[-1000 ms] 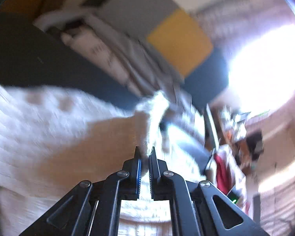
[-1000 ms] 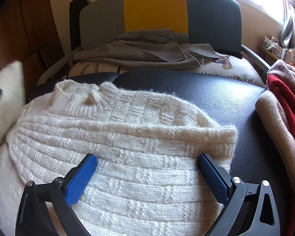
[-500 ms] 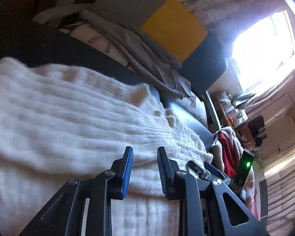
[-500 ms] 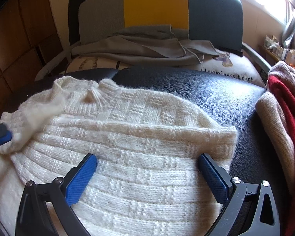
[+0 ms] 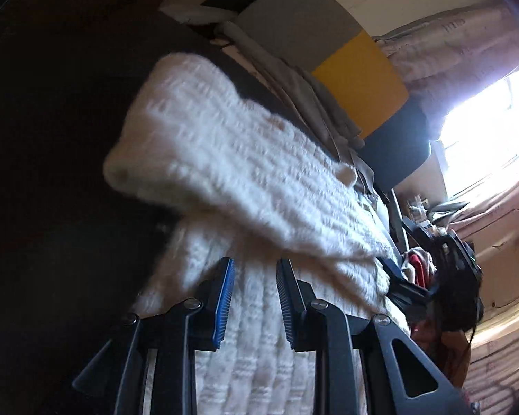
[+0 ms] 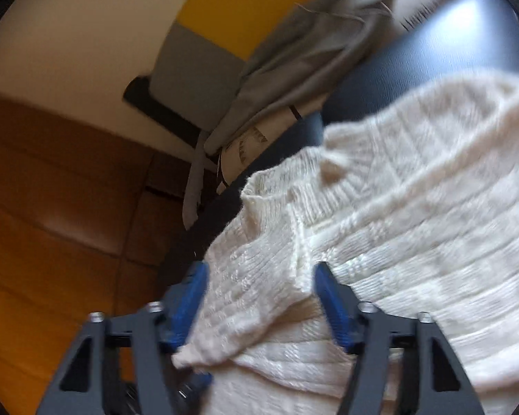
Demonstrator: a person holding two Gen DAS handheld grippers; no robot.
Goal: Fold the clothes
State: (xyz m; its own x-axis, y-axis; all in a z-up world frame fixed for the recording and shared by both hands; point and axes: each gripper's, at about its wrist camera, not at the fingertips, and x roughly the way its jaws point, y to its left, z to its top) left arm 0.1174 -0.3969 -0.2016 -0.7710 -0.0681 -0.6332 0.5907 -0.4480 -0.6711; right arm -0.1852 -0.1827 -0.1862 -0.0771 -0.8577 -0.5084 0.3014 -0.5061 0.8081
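Note:
A cream knitted sweater (image 5: 245,180) lies on a black padded surface (image 6: 443,38). One sleeve (image 5: 197,131) is folded across its body. My left gripper (image 5: 254,269) is open and empty, just above the sweater body below that sleeve. My right gripper (image 6: 259,273) is open, its fingers astride the folded sleeve (image 6: 259,297) near the collar (image 6: 332,169). The right gripper also shows in the left wrist view (image 5: 408,287), at the sweater's far edge.
A grey garment (image 6: 304,55) is draped over a chair with a grey, yellow and dark back (image 5: 360,79) behind the surface. Red and tan clothes (image 5: 418,266) lie at the far side. A wooden wall (image 6: 52,207) stands to the left. A bright window (image 5: 488,138) glares.
My left gripper let go of the sleeve, which now lies across the sweater, and opened wider. My right gripper swung left and narrowed from wide open around the sleeve near the collar.

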